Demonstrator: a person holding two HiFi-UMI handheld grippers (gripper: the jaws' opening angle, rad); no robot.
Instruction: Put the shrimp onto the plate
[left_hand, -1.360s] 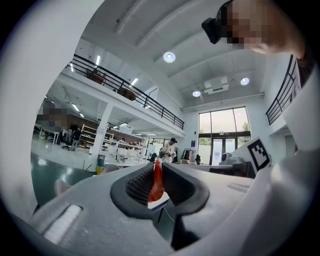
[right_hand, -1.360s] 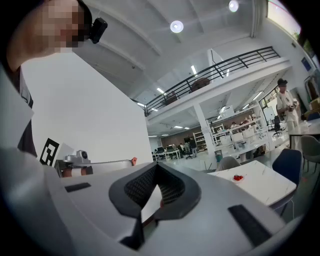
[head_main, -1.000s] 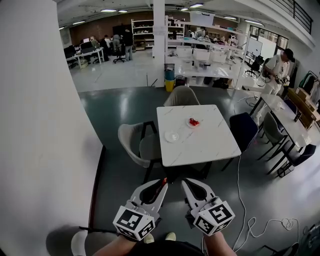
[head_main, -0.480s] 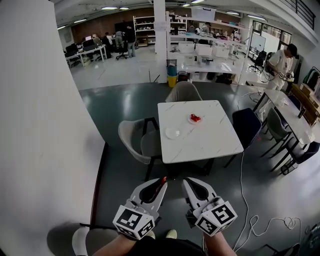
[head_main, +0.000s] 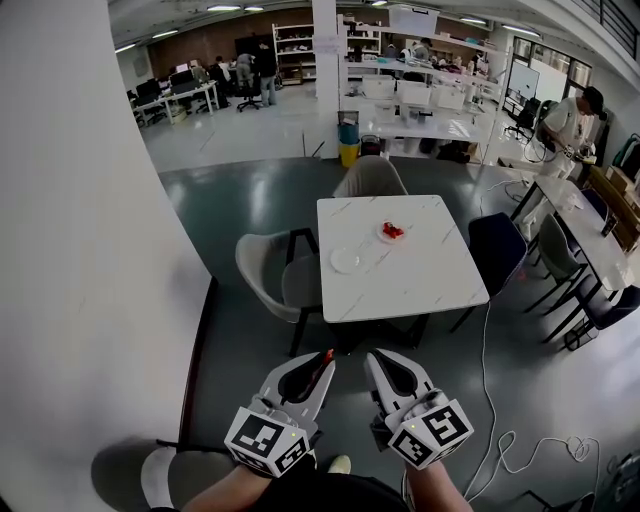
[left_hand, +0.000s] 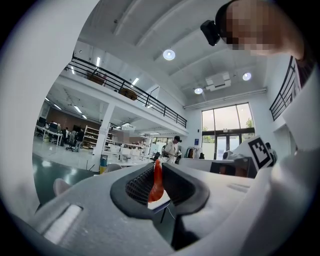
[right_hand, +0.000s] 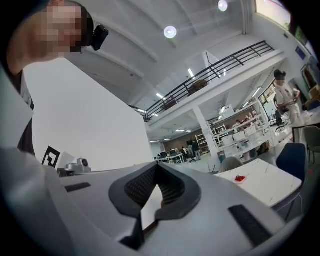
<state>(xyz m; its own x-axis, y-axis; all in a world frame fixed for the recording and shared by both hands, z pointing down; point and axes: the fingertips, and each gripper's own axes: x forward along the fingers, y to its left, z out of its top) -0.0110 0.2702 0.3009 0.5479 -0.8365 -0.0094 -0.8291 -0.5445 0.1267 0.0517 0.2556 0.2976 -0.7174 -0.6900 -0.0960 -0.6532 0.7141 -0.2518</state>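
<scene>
Red shrimp (head_main: 391, 230) lie on a small white plate near the far side of a white marble table (head_main: 420, 280). An empty white plate (head_main: 345, 261) sits closer, toward the table's left edge. Both grippers are held low by my body, well short of the table. The left gripper (head_main: 322, 362) is shut, and a thin orange-red strip shows at its tip (left_hand: 157, 175); I cannot tell what that strip is. With nothing between its jaws, the right gripper (head_main: 378, 360) is shut too. In the right gripper view the shrimp (right_hand: 241, 177) appear far off on the table (right_hand: 265, 182).
A white wall (head_main: 80, 250) runs along my left. Grey chairs (head_main: 275, 280) stand at the table's left and far side, and a dark blue chair (head_main: 497, 250) at its right. A cable (head_main: 480, 400) trails over the dark floor. A person (head_main: 570, 125) stands at the far right.
The table with both plates has drifted slightly up and right in the head view. Both grippers stay shut in the same place by my body.
</scene>
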